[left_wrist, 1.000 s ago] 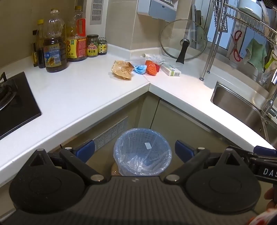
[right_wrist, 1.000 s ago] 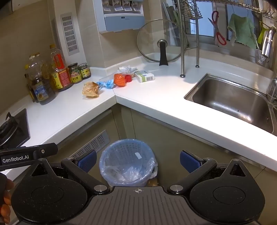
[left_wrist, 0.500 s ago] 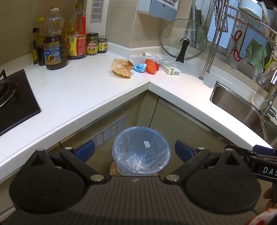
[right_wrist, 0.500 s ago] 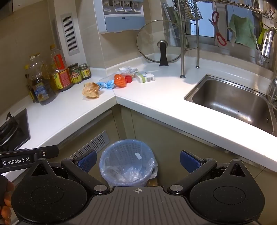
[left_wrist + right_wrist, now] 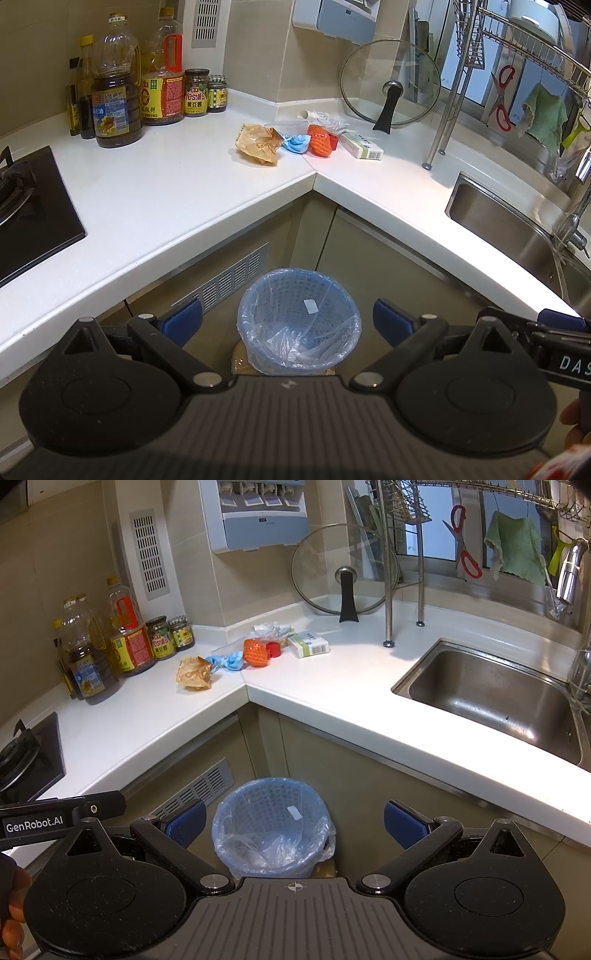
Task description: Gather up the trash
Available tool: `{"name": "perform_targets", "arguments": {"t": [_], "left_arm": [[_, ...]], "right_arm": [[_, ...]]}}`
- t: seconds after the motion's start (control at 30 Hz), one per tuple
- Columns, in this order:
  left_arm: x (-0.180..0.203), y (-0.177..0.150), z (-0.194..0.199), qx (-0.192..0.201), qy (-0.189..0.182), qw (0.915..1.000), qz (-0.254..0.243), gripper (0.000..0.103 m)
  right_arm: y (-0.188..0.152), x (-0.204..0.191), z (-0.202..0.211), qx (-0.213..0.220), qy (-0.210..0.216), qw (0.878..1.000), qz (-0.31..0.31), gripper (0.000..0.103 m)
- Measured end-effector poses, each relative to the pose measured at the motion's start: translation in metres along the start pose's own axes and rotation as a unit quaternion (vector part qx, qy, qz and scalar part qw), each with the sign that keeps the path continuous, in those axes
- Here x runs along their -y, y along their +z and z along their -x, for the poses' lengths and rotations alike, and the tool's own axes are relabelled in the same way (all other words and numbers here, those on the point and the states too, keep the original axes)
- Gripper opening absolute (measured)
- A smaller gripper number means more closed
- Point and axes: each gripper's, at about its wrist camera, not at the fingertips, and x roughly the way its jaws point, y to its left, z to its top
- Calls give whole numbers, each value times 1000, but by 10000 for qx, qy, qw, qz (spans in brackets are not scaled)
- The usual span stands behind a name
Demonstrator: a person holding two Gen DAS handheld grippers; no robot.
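White counter [image 5: 155,192] fills most of both views, wrapping the corner between the hob and the sink [image 5: 491,694], and against the half second before it sits a little lower and nearer in the left view, so I read my left rig as creeping up and forward while the right view is almost unchanged. For the task that means only an approach so far: nothing has been picked up and the bin looks to hold just its liner. Below the corner stands the blue bin [image 5: 299,317], framed between the fingers of the left claw [image 5: 288,321], which is spread wide and empty; the right claw [image 5: 295,823] is equally wide apart and empty, with the same bin between its pads. All the trash lies together at the inner corner of the counter, well apart from both claws and above them: the crumpled brown wrapper [image 5: 258,144], the orange foam net [image 5: 320,140], the blue scrap [image 5: 296,143] between those two, the small white box [image 5: 361,146] (possibly not rubbish, I cannot tell), and a red cap [image 5: 272,649] beside the net.
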Motion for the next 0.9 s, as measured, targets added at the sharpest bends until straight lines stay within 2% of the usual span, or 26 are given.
{"name": "perform_targets", "arguments": {"t": [0.9], "left_arm": [[-3,3,1,-50,1,10000,41,98]], "right_arm": [[1,-2,-1,-8,16,10000,20,102]]}}
